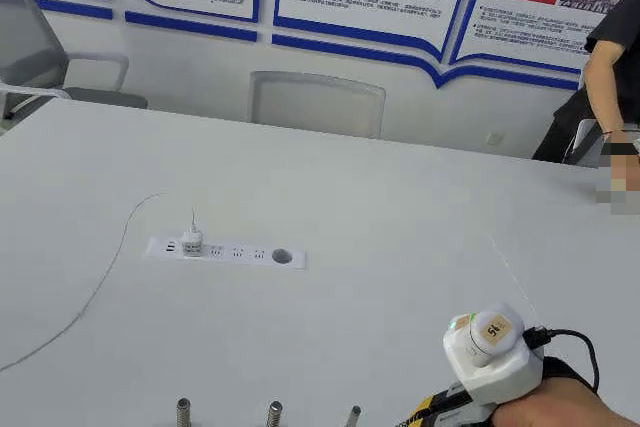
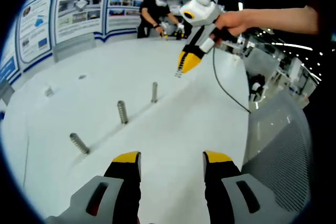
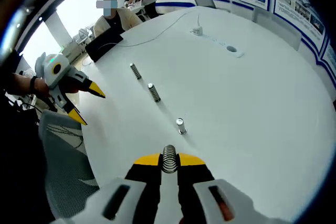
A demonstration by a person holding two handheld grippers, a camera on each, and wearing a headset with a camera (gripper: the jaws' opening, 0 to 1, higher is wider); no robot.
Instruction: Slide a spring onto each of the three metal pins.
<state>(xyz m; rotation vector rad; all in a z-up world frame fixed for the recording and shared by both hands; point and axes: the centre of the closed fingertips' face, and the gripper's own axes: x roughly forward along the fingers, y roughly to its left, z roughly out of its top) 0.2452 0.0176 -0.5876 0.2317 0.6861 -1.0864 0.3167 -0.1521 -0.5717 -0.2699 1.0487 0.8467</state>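
Yellow-tipped jaws of your right gripper (image 3: 169,161) are pinched together on one small silvery coil spring (image 3: 168,153). It stands between the tips, its tight wire turns and one end plain in the right gripper view.

Just past those tips, three upright metal pins stand in a straight row on the white table (image 3: 252,108). The nearest pin (image 3: 180,126) is bare, a short smooth post with a shiny top. The middle pin (image 3: 154,92) and the farthest pin (image 3: 135,71) each wear a spring, which shows as ridged coils down their length. That makes three springs: two on pins and one in your grip.

Your left gripper (image 2: 172,158) has its jaws apart with nothing between them, and it looks along the same row from the other end. In its view the right gripper hangs above the table beyond the bare pin, apart from it.

Farther out, a white power strip (image 1: 225,250) lies flat on the table, well apart from the pins. It carries one white plug (image 1: 191,240), and a thin cable (image 1: 100,287) curves away from it.
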